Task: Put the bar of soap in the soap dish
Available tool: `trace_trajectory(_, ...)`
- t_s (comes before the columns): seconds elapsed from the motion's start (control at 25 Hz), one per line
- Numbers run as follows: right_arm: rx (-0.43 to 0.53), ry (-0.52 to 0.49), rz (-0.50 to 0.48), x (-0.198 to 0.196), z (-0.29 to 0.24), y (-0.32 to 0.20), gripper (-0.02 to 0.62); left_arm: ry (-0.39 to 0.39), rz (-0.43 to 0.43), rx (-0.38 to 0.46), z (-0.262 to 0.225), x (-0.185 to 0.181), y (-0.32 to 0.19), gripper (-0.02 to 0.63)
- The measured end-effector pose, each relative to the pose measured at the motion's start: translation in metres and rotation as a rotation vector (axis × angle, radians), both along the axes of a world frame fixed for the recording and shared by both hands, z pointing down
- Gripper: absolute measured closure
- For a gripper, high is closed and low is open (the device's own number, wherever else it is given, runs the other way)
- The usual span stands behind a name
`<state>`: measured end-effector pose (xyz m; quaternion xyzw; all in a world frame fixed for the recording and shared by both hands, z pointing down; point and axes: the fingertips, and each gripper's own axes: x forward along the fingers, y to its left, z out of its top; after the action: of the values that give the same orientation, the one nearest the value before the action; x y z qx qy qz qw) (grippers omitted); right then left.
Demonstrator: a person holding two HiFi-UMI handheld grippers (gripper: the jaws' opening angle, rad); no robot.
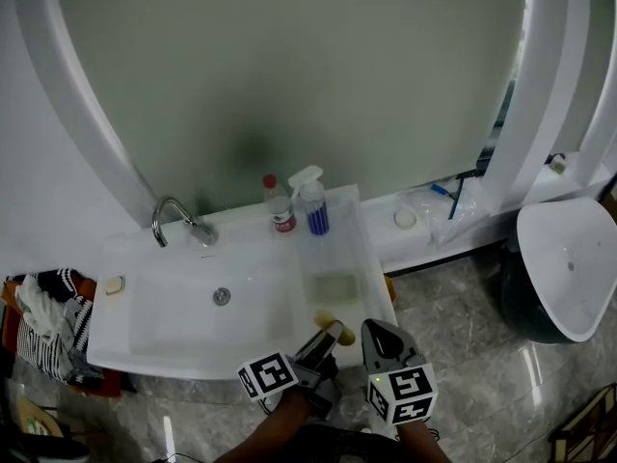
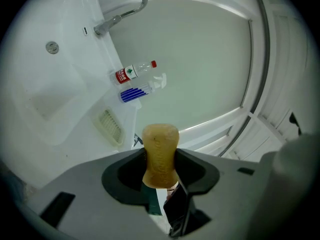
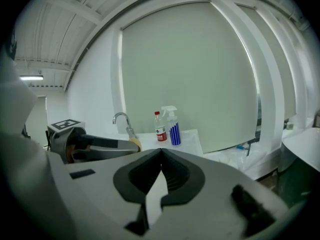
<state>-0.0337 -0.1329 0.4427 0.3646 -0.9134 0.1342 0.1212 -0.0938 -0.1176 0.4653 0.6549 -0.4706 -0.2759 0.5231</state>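
We clamp the soap [image 2: 160, 149] in the left claw [image 2: 160, 176], dish [image 2: 110, 126] ahead of it (right claw [image 3: 161, 166] closed, empty).

The bar of soap [image 2: 160, 139] is a yellowish-tan lump, pinched upright in the left gripper [image 2: 159, 160] near the counter's [image 1: 333, 249] front right corner. The pale, slotted soap dish [image 1: 335, 287] lies flat just beyond it.

Left gripper [image 2: 160, 165] clamped on bar of soap [image 2: 160, 139], right gripper [image 3: 161, 155] closed, side by side
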Motion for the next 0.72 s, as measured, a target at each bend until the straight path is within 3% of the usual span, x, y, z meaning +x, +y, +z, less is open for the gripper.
trace_trajectory(0.48, -0.009, 0.037, 0.052, -0.032, 0.004, -0.038, 0.583, -0.216, 0.181, -0.024, 0.011, -0.03, -0.042, 0.422)
trace_trajectory(0.72, -0.016, 0.032, 0.069, -0.047, 0.005, -0.054, 0.583, -0.349, 0.332, -0.038, 0.024, -0.039, -0.056, 0.422)
